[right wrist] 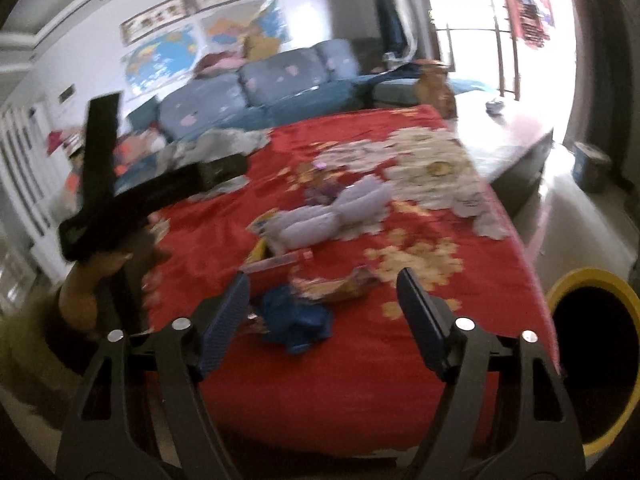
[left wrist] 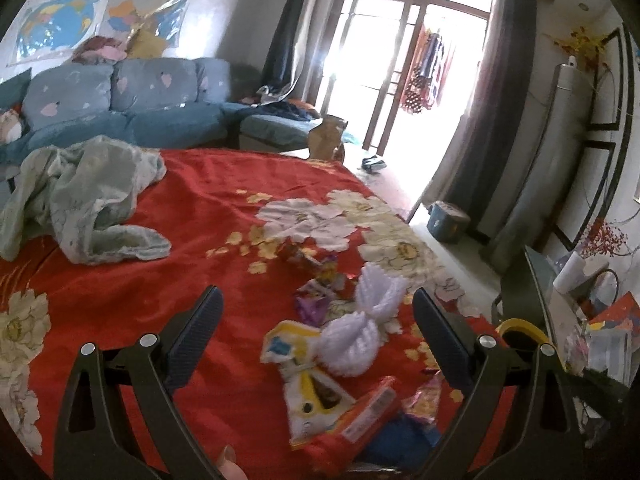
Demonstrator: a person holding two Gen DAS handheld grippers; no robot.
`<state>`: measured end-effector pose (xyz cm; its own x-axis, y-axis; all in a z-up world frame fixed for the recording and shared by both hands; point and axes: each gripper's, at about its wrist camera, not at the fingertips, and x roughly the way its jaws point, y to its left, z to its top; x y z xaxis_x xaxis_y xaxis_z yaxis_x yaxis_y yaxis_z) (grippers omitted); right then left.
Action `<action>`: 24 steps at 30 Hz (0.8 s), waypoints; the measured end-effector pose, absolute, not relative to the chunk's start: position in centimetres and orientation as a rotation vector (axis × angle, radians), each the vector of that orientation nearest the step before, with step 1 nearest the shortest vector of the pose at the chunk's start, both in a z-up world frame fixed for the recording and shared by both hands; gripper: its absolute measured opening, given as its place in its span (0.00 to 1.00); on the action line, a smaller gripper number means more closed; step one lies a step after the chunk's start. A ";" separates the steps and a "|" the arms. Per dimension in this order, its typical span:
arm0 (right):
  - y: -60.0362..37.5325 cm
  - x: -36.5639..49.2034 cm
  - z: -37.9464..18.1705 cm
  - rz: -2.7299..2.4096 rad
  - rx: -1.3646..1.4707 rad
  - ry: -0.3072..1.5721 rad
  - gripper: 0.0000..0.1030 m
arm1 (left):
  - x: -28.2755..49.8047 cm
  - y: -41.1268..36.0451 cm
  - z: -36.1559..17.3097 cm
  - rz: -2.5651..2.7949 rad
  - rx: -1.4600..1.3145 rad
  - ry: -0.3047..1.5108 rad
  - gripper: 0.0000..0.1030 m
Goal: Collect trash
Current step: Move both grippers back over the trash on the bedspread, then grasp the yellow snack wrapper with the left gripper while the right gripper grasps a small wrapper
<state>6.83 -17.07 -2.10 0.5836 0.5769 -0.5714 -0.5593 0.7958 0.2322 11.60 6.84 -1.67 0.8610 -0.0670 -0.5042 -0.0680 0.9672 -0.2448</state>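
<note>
Trash lies on a red flowered bedspread (left wrist: 208, 208): a white foam net (left wrist: 364, 328), a yellow-and-white packet (left wrist: 308, 392), an orange packet (left wrist: 368, 408), purple wrappers (left wrist: 312, 308) and a crumpled blue piece (left wrist: 400, 436). My left gripper (left wrist: 317, 292) hovers open above this pile, nothing between its fingers. In the right wrist view, my right gripper (right wrist: 323, 276) is open over the blue piece (right wrist: 296, 320) and a shiny wrapper (right wrist: 336, 286), touching neither. The foam net (right wrist: 332, 216) lies beyond them. A hand holds the left gripper (right wrist: 172, 132) at the left.
A yellow-rimmed bin (right wrist: 588, 276) stands at the bed's right side, its rim also showing as the bin (left wrist: 520, 330) in the left wrist view. A pale green cloth (left wrist: 88, 200) lies bunched at the bed's far left. A blue sofa (left wrist: 128, 108) is behind; a cluttered glass table (left wrist: 560, 300) stands at right.
</note>
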 end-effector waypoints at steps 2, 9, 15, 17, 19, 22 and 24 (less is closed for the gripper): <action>-15.8 6.3 -2.4 0.703 -0.008 0.688 0.60 | 11.7 7.5 -2.0 0.011 -0.278 0.550 0.90; -12.4 5.1 -3.9 0.781 -0.117 0.729 0.48 | 11.7 9.3 -3.8 0.021 -0.317 0.619 0.83; -10.5 4.7 -5.1 0.802 -0.184 0.749 0.39 | 11.7 10.3 -5.7 -0.014 -0.356 0.703 0.68; -10.2 4.9 -5.5 0.807 -0.197 0.756 0.35 | 11.7 10.4 -6.3 -0.030 -0.374 0.728 0.63; -9.8 5.0 -5.9 0.810 -0.216 0.766 0.30 | 11.7 10.6 -7.0 -0.050 -0.395 0.754 0.57; -9.3 5.0 -6.2 0.811 -0.240 0.768 0.26 | 11.8 10.6 -7.6 -0.079 -0.425 0.779 0.51; -9.1 5.0 -6.5 0.811 -0.257 0.768 0.22 | 11.9 10.6 -8.3 -0.119 -0.464 0.803 0.47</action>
